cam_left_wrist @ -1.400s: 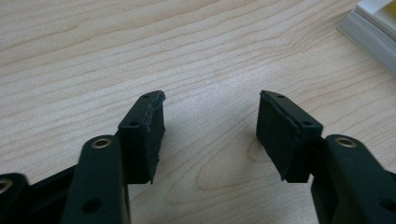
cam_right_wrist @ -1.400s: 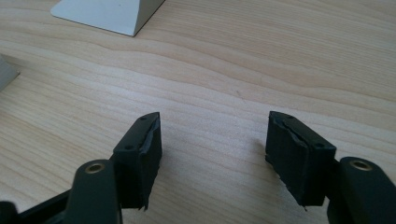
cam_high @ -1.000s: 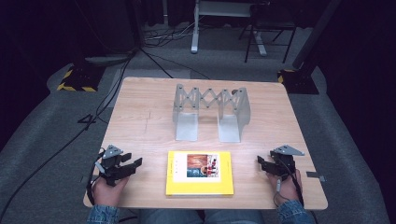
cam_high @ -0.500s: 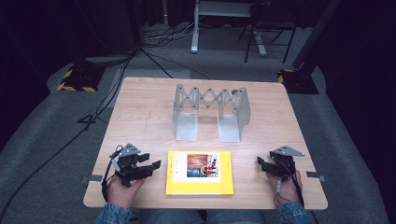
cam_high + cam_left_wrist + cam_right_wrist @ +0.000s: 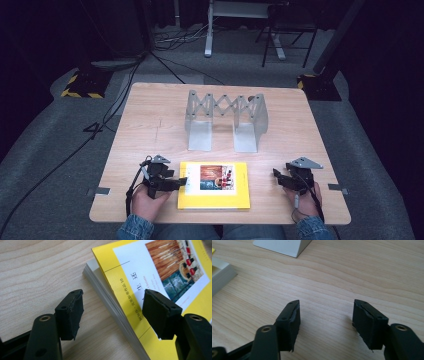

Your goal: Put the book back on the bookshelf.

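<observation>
Where the left gripper view runs along the book's [image 5: 150, 277] yellow cover, a line of small characters ending in "10" can be read beside a thin black rule, with larger characters on the white panel and a slanted word too small to make out; the panel also carries a picture of brown wood, red shapes and a blue-green patch; in the high view the book [image 5: 214, 185] lies flat at lower centre of the frame, near the front edge of the wooden table [image 5: 150, 120], its page block showing pale under the cover.

No container stands on the table; behind the book, at centre of the high view, is a grey metal folding rack [image 5: 225, 120] with a scissor lattice joining two upright end plates, nothing held between them.

Left gripper [image 5: 180, 181], at lower left of the high view: jaws spread wide, one over bare wood, the other over the yellow cover, so the book's left edge sits between them; whether either pad touches the book cannot be told.

Right gripper [image 5: 278, 175], at lower right: jaws likewise spread wide over bare wood, holding nothing; its own view [image 5: 325, 315] shows a corner of the rack's base at the upper left and a sliver of the book's pages at the left edge.
</observation>
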A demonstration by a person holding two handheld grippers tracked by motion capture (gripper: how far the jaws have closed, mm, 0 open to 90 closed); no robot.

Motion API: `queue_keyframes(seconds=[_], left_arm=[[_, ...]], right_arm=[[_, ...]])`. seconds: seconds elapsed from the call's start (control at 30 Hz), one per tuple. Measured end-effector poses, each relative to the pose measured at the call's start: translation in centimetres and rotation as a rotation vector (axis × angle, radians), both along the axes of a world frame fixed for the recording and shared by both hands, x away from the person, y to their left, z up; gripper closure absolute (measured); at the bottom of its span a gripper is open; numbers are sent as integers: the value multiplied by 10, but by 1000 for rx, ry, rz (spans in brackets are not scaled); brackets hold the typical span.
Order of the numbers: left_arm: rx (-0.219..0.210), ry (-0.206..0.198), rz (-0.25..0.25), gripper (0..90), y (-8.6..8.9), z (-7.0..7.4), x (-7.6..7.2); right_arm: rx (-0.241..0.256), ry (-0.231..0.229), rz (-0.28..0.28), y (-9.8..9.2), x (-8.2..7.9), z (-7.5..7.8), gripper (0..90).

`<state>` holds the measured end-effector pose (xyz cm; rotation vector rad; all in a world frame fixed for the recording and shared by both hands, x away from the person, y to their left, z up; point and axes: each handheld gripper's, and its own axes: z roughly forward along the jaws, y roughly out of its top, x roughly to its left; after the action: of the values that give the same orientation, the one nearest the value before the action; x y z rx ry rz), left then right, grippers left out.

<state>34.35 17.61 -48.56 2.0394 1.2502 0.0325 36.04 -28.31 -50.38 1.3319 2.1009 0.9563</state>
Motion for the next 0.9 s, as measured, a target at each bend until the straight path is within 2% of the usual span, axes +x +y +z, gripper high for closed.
queue_keyframes(seconds=[0.17, 0.23, 0.27, 0.3, 0.33, 0.43, 0.5, 0.67, 0.7, 0.83, 0.9], left_arm=[[-9, 16, -3, 332, 1, -3, 3], [-17, 16, -14, 337, 0, -4, 3], [-17, 16, -14, 340, 0, -4, 3], [-13, 18, -23, 343, -1, -3, 3], [-19, 14, -29, 343, -2, -4, 3], [-24, 11, -52, 354, -7, -5, 2], [-27, 14, -66, 363, -10, -5, 2], [-22, 16, -57, 360, -12, -4, 1], [-22, 21, -57, 361, -12, -4, 2], [-25, 21, -48, 361, -13, -4, 1], [-18, 22, -49, 361, -13, -4, 1]], right_arm=[[9, 22, 21, 11, -1, 1, 427], [22, 46, 58, 26, -5, 3, 438], [22, 46, 58, 26, -5, 3, 438], [11, 54, 82, 36, -7, 5, 440], [11, 54, 82, 36, -7, 5, 440], [3, 79, 124, 54, -12, 6, 445], [-13, 79, 148, 61, -14, 7, 444], [-21, 77, 189, 73, -19, 6, 440], [-24, 71, 202, 78, -20, 6, 475], [-25, 73, 190, 81, -23, 7, 501], [-15, 56, 183, 81, -25, 5, 507]])
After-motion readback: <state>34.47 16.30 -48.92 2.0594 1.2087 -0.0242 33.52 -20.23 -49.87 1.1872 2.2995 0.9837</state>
